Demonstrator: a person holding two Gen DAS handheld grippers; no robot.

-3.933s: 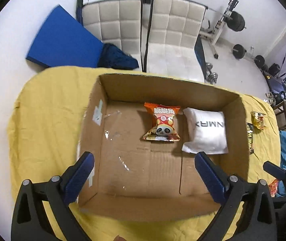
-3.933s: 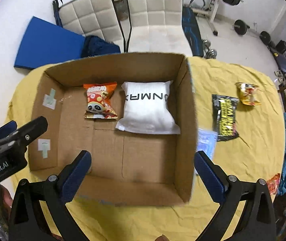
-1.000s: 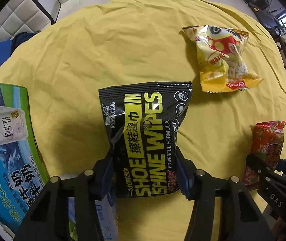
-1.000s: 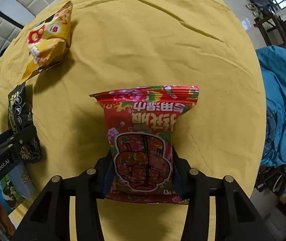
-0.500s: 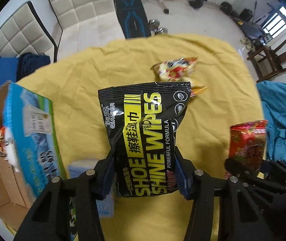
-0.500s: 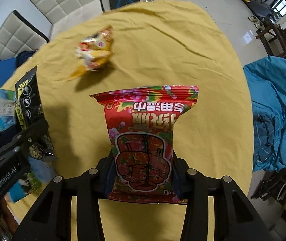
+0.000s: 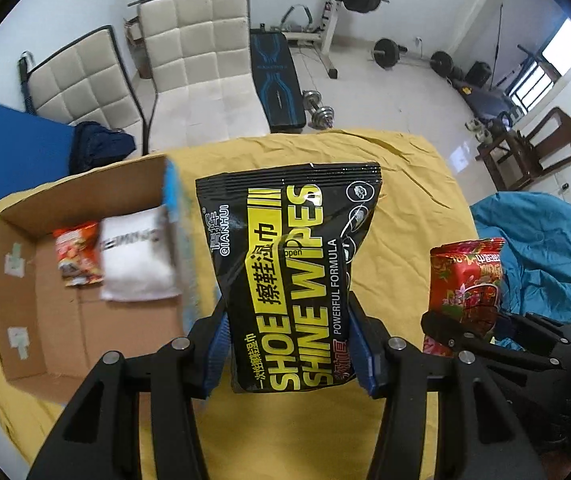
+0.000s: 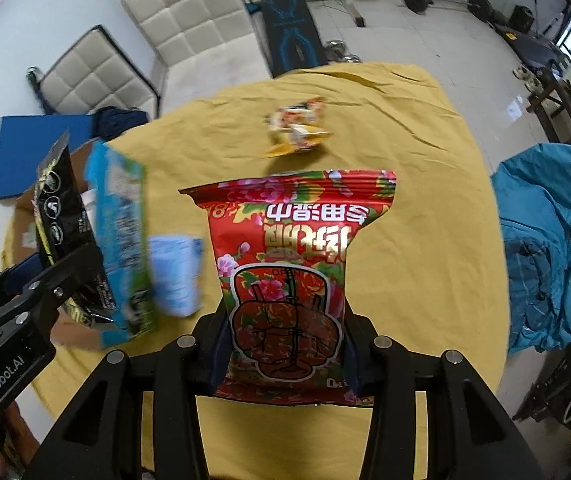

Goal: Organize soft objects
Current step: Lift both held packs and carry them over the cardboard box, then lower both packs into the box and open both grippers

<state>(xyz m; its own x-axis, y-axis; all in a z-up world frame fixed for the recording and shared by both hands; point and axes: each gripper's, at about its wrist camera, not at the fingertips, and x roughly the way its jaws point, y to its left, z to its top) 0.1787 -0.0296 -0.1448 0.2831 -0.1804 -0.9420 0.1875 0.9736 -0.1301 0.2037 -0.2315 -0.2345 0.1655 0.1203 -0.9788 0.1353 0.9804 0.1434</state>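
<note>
My left gripper (image 7: 289, 344) is shut on a black and yellow shoe wipes pack (image 7: 289, 264) and holds it up above the yellow table, just right of the open cardboard box (image 7: 37, 292). The box holds an orange snack bag (image 7: 77, 254) and a white pillow pack (image 7: 137, 254). My right gripper (image 8: 285, 344) is shut on a red flowered wipes pack (image 8: 289, 264), lifted over the table; that pack also shows in the left wrist view (image 7: 465, 276). A yellow snack bag (image 8: 297, 126) lies on the table farther away.
The box's outer wall is printed blue and green (image 8: 121, 240). A light blue pack (image 8: 175, 274) lies beside it. The round table has a yellow cloth (image 8: 425, 240). White chairs (image 7: 197, 52), a blue mat (image 7: 13, 152) and gym gear stand behind; a teal cloth (image 8: 553, 248) is at the right.
Both grippers have risen and swung left with their packs. The box now shows in the left wrist view, and the yellow snack bag sits farther away.
</note>
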